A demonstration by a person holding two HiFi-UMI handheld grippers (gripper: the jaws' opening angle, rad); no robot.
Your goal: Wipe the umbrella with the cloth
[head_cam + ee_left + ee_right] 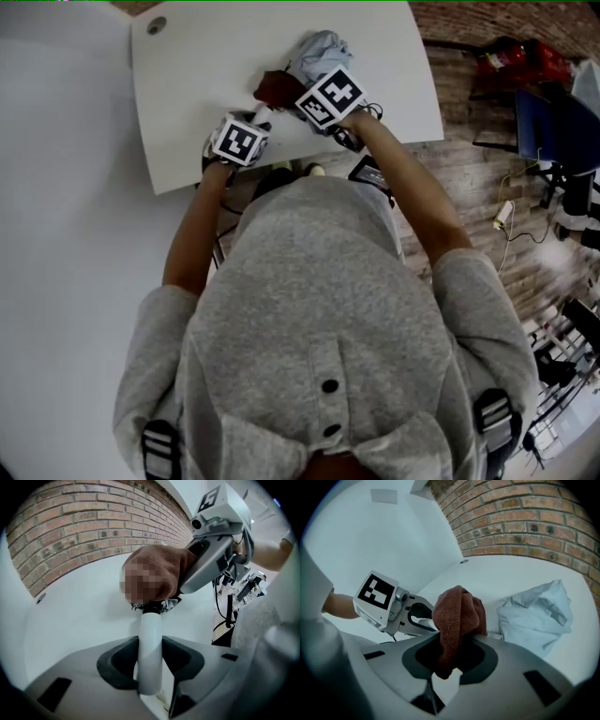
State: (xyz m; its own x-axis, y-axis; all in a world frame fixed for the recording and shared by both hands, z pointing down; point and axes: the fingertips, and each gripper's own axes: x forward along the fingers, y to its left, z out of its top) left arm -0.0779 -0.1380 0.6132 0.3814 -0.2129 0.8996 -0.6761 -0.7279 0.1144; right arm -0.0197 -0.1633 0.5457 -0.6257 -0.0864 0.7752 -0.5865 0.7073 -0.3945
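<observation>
On the white table (202,84) lies a folded pale blue-grey umbrella (319,49), also seen in the right gripper view (539,613). Its white handle (150,644) runs between the jaws of my left gripper (150,660), which is shut on it. My right gripper (450,660) is shut on a brown cloth (457,618). The bunched cloth (157,571) rests against the umbrella just beyond the handle's end. In the head view the left gripper (255,120) and right gripper (286,91) sit close together near the table's front edge, with the cloth (275,87) between them.
A red brick wall (84,522) stands behind the table. A round cable hole (157,25) sits in the table's far left corner. To the right is wooden floor (478,178) with cables, a red item (520,56) and dark equipment.
</observation>
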